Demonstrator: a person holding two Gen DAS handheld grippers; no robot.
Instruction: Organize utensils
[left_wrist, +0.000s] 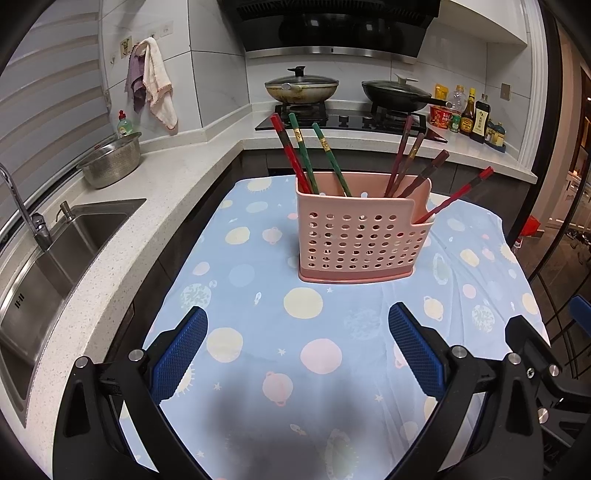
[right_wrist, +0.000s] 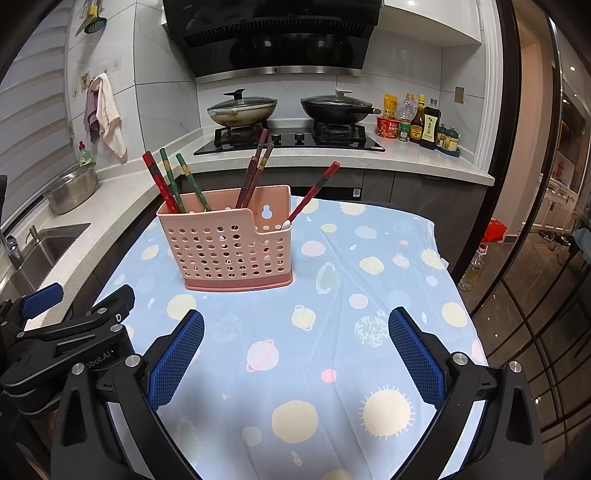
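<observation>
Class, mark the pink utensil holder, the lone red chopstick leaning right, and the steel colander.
pink utensil holder (left_wrist: 354, 240), left wrist view, perforated front wall.
lone red chopstick (right_wrist: 317, 186), right wrist view, upper shaft.
steel colander (left_wrist: 110, 162), left wrist view, outer side.

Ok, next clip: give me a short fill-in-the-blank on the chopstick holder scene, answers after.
1. The chopsticks stand in a perforated ____ holder.
2. Two ____ chopsticks lean at the holder's left end.
3. Both the left gripper and the right gripper are ____ and hold nothing.
4. The holder stands on a light ____ cloth with planets.

Answers: pink; green; open; blue
</observation>
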